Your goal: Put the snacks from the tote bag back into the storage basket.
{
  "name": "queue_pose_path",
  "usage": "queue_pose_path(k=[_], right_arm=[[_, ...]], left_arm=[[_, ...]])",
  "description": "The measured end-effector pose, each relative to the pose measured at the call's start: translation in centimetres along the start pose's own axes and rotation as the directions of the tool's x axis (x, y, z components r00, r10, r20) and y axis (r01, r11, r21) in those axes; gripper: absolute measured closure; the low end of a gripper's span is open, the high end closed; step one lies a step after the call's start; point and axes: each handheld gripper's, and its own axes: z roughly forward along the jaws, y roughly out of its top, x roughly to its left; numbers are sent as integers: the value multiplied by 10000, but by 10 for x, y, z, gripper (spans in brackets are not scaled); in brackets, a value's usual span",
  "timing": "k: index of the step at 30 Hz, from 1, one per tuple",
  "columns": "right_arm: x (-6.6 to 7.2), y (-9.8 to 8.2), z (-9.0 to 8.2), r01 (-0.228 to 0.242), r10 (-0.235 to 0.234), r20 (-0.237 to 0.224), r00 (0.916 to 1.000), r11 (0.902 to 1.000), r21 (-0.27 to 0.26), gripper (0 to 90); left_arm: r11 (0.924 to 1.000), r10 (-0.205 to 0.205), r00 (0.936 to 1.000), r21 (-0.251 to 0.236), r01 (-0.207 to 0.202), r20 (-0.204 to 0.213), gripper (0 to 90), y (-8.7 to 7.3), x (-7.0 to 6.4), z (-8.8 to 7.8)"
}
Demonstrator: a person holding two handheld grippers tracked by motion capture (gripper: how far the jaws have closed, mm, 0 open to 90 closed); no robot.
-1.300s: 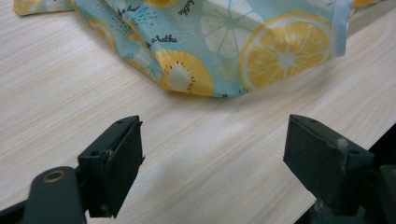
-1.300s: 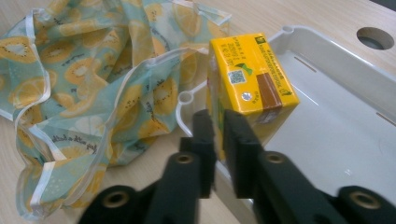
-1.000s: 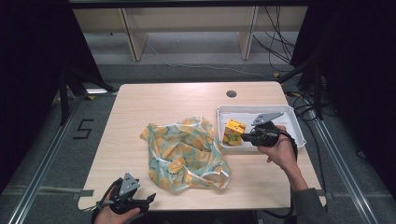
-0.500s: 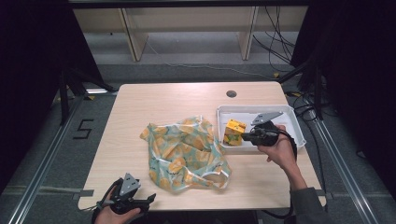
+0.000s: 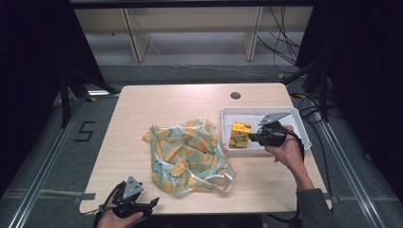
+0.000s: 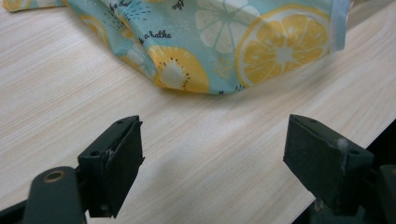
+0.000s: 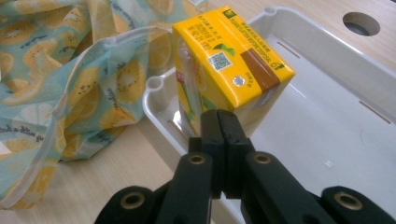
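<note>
The right gripper (image 7: pixel 223 122), jaws pressed together, meets the yellow juice carton (image 7: pixel 229 70) standing in the white tray (image 7: pixel 327 140) at centre frame. The left gripper (image 6: pixel 212 154) gapes open at lower frame, near the fruit-print bag (image 6: pixel 210 42).

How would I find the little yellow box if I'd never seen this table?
Look at the wooden table, then at the white tray near its right edge. The yellow drink carton stands in the tray's left end, right beside the fruit-patterned bag. It is the one boxy, plain yellow thing there.

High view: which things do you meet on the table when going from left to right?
left tongs → fruit-print bag → yellow juice carton → right tongs → far right rim of the white tray
</note>
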Motion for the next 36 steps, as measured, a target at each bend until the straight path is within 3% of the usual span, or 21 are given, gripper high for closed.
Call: queue_pose_path(k=[1,4,5,7,10,11,16,17,19,27,28,31,32,33,36], right_arm=[[0,-1,2,-38,39,65,10000,9996,-287,900],[-3,0,0,-156,156,-14,9999,9999,-1,900],[-4,-1,2,-22,24,64,10000,9997,-239,900],[-4,-1,2,-313,315,111,9994,9993,-191,900],[-6,-2,3,-167,170,129,9998,9995,-254,900],[-7,-1,1,-213,213,-3,9998,9998,-13,900],[-7,-1,1,-280,280,90,9996,9996,-36,900],[-7,-2,2,-303,307,145,9994,9992,-260,900],[-8,-2,3,-121,126,191,9997,9996,-268,900],[-9,-3,1,-136,137,140,9998,9999,-61,900],[-8,-3,2,-23,25,103,9999,9997,-232,897],[-3,-3,-1,-122,127,168,9998,9995,-281,857],[-2,-2,-5,32,-32,104,9999,10000,-22,837],[1,-3,-3,-34,42,226,9997,9993,-369,820],[5,-2,-9,-100,106,129,9999,9990,-441,744]], left_arm=[[10000,-15,10000,-2,15,59,192,0,0,0],[10000,2,10000,-18,-1,78,192,0,0,0],[10000,4,10000,-13,-4,52,192,0,0,0],[9998,-172,9998,-52,172,64,192,-1,-1,1],[9999,-157,9998,-50,158,76,192,-1,-1,1],[9998,-192,9998,-64,192,70,192,-1,-1,2],[9998,-170,9999,-37,170,28,192,-1,-1,1],[9999,-163,9999,-36,164,29,192,-1,0,1],[9999,-169,9999,-35,169,23,192,-1,0,1],[9999,-159,9999,-39,159,18,192,-1,0,1],[9999,-150,9999,1,150,25,192,0,0,0],[9991,-387,9992,-188,388,66,193,-1,-1,1],[9997,-244,9997,-94,244,3,193,-1,0,1],[9996,-249,9997,-106,249,26,192,-1,0,0],[9999,-166,9998,-34,166,73,193,-1,1,-1]])
